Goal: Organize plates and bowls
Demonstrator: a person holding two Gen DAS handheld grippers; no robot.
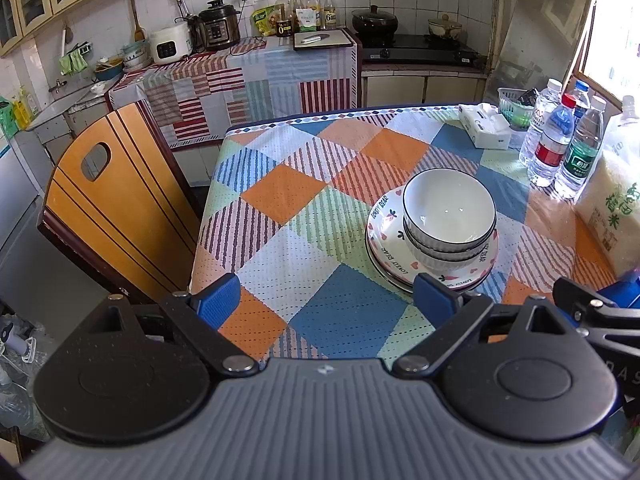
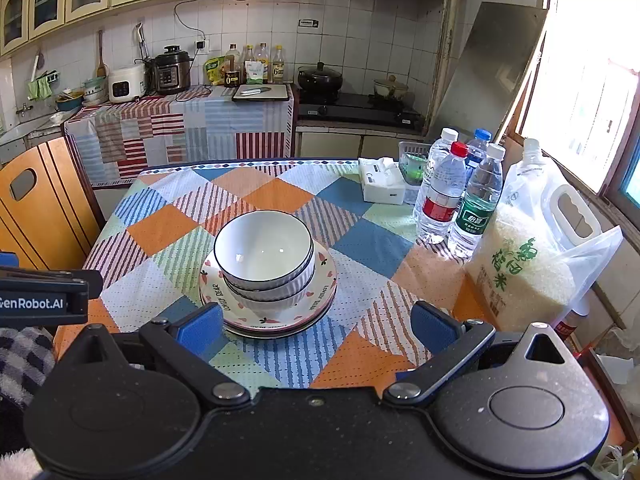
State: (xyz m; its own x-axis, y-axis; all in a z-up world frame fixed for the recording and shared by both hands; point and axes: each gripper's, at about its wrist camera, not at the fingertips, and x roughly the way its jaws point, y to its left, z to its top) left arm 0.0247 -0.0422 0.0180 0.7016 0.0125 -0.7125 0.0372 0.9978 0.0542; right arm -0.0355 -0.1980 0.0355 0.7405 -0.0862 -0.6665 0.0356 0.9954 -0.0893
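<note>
So the dishes are all in one pile on the table (image 2: 168, 216), a bit right of the middle. Bottom layer is the plates (image 2: 320, 304): a "LOVELY BEAR" one with hearts on top of at least one more plate, whose rim peeks out underneath. I can't tell exactly how many plates there are. On those sit the bowls (image 2: 264, 248), white with a dark rim line and ribbed sides, nested mouth-up. Looks like three of them. The whole stack stands straight, axis vertical, openings facing the ceiling, nothing tilted. Everything is round, so there's no real long axis in the flat sense. The bowls sit slightly toward the far side of the plates rather than dead centre.

The left gripper (image 1: 326, 300) hangs over the near edge of the table with its blue pads spread wide and nothing between them. The stack is ahead and to its right, just past the right pad. The right gripper (image 2: 318, 326) is likewise wide apart and empty, and the near rim of the plates shows in the gap next to its left pad. Neither one touches the dishes.

Off to the right near the window: water bottles (image 2: 440, 196), a rice bag (image 2: 520, 264), a tissue box (image 2: 382, 186) and a small green basket (image 2: 414, 160). A wooden chair (image 1: 116, 208) stands at the table's left side.
</note>
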